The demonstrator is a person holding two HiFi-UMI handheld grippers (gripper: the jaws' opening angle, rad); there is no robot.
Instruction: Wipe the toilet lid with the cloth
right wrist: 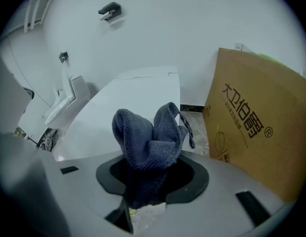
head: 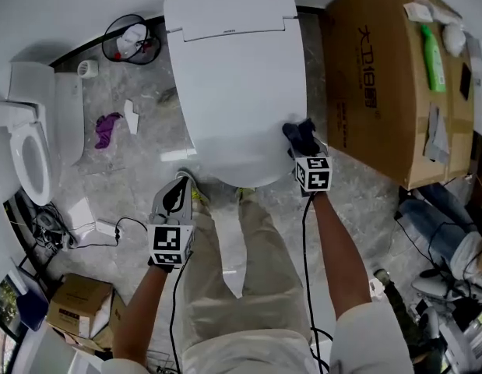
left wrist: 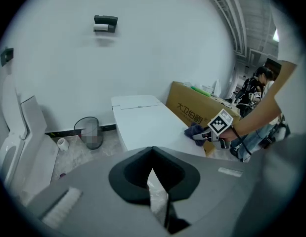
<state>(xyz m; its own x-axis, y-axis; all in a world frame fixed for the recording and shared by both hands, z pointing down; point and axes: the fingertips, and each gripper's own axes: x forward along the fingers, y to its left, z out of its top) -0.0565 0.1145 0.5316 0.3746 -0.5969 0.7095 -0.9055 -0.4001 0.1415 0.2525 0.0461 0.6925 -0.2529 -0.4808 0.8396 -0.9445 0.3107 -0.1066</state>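
The cloth (right wrist: 152, 137) is dark blue-grey with a ribbed, knitted weave. It is bunched into two soft lobes that rise above my right gripper (head: 304, 153), and a thin loop hangs off its right side. The right gripper's jaws are clamped on the lower part of the bundle, so most of the fabric stands just ahead of them. From the head view the cloth sits at the right front edge of the closed white toilet lid (head: 241, 92), and it appears to rest on the surface there. The lid stretches away ahead and to the left of that gripper, smooth and glossy, up to the flat tank top at the wall. Just to the gripper's right stands a big cardboard box (head: 381, 76) with a green bottle (head: 433, 57) lying on top. My left gripper (head: 178, 187) hangs lower, near the toilet's front left corner and well apart from the cloth. Its jaws are pressed together with nothing between them. Ahead of it and to its left on the grey marbled floor lie a purple rag (head: 108, 128) and a wire wastebasket (head: 131, 39) by the wall. Farther to its left a second toilet (head: 26, 154) stands with its lid raised.
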